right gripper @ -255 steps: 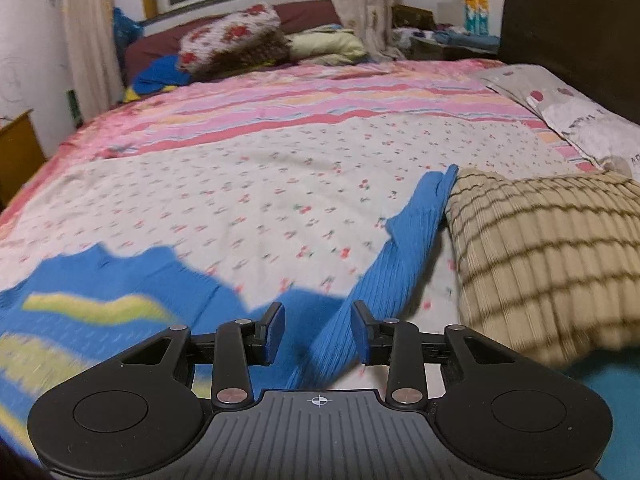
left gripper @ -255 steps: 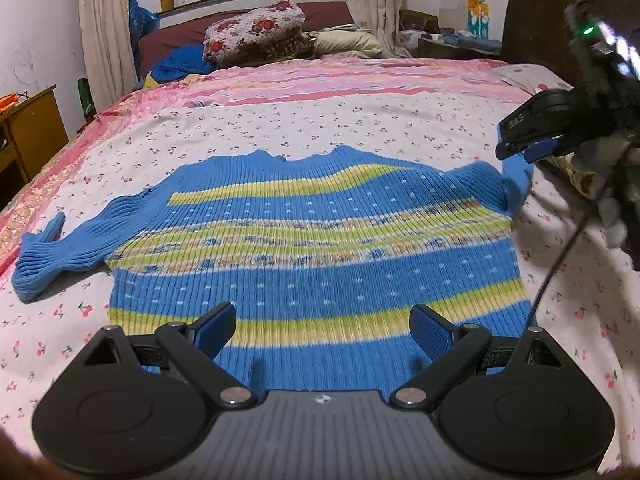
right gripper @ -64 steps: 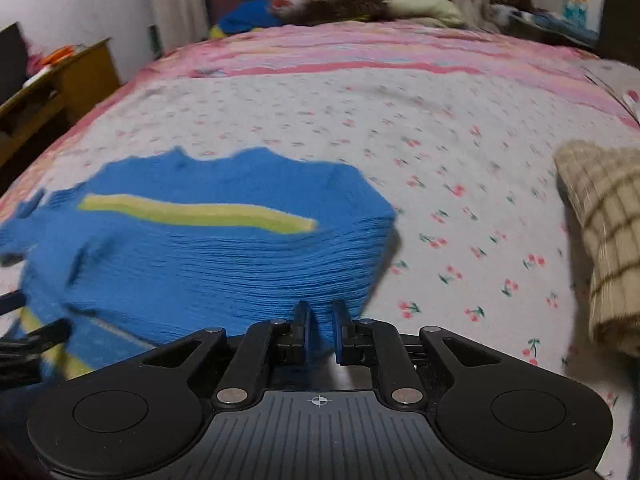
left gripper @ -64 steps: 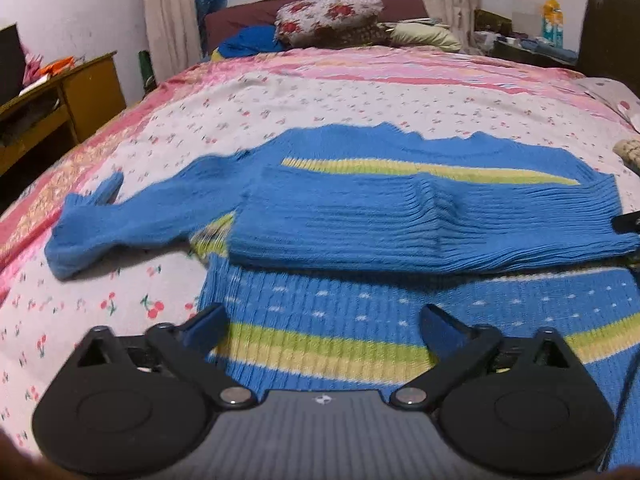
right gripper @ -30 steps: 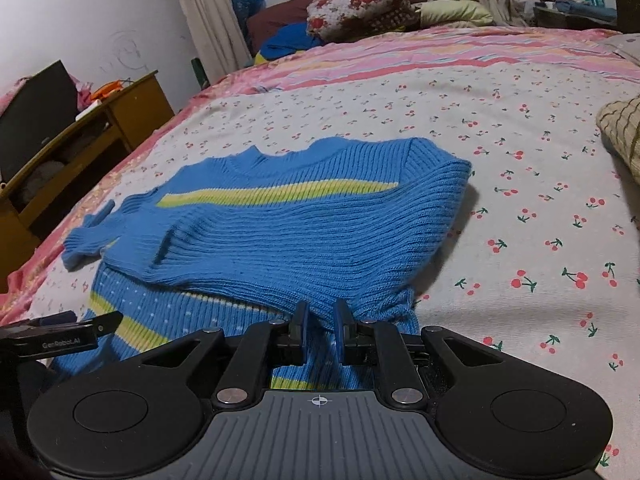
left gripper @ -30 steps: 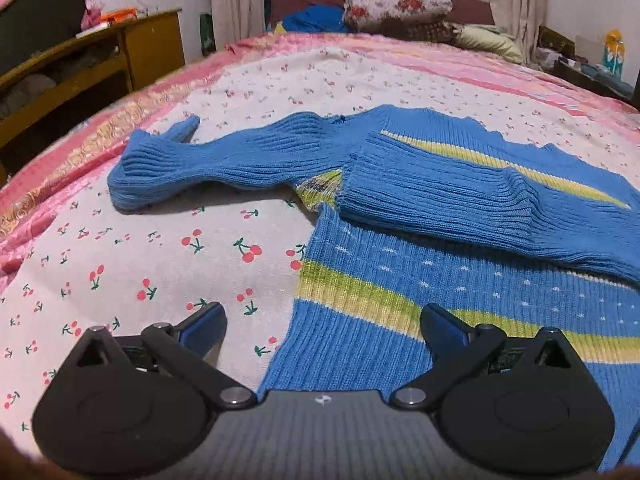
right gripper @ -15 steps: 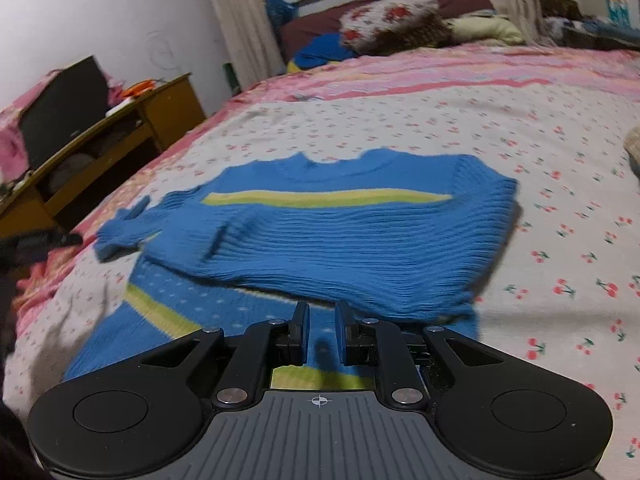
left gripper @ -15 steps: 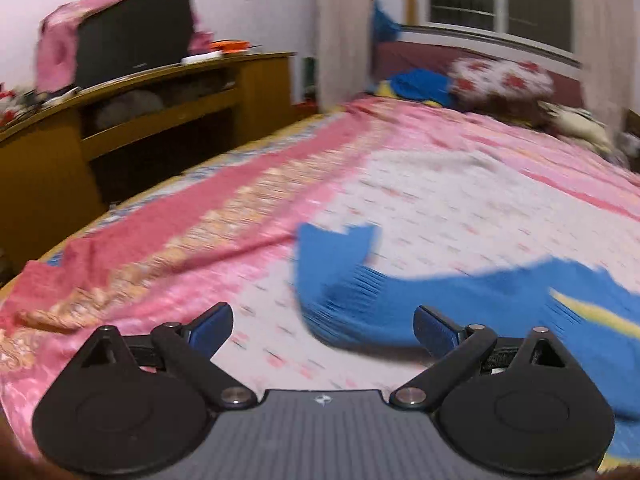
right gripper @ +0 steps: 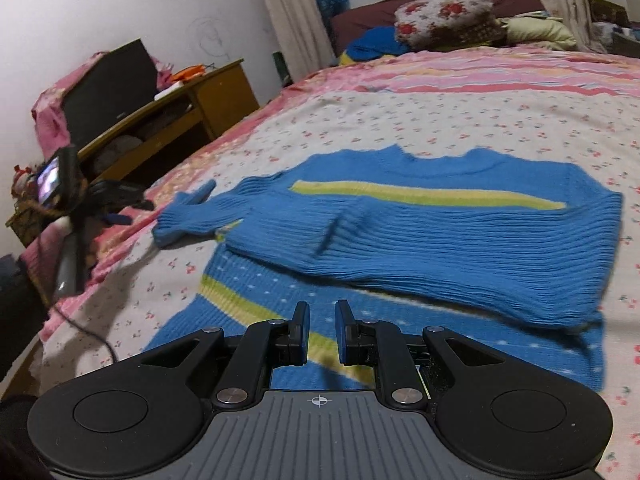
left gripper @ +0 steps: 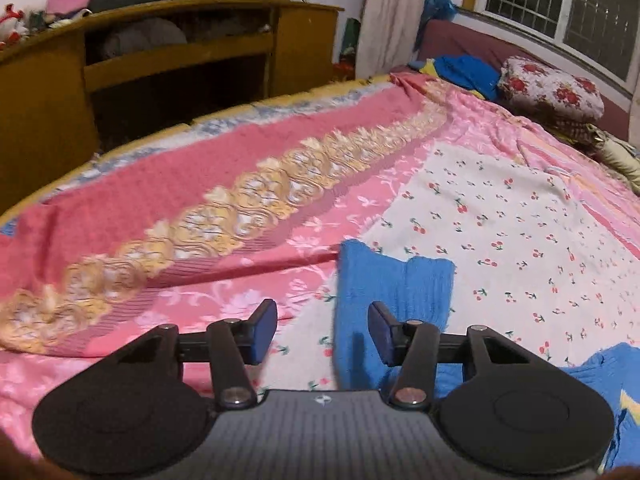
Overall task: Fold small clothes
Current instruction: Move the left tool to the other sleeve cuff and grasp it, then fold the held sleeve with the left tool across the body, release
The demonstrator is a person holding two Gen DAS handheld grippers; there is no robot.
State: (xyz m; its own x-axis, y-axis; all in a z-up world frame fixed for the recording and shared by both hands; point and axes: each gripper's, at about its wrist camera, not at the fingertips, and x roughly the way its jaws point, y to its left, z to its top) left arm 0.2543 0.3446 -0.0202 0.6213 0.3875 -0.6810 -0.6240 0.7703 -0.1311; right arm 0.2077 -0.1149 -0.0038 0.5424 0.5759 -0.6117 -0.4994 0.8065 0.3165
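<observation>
My left gripper [left gripper: 322, 330] has its jaws spread wide, holding nothing, hovering just above the cuff of the sweater's sleeve [left gripper: 394, 292], which lies near the left edge of the bed [left gripper: 520, 216]. My right gripper [right gripper: 322, 334] has its jaws nearly pressed together, a narrow gap between them with nothing in it, above the hem of the blue sweater [right gripper: 440, 232]. The sweater lies flat mid-bed, one sleeve folded across the chest, the other sleeve stretched out toward the left edge. A wooden cabinet [left gripper: 168, 64] stands beside the bed; a floral pillow [right gripper: 444, 16] sits at the far end.
</observation>
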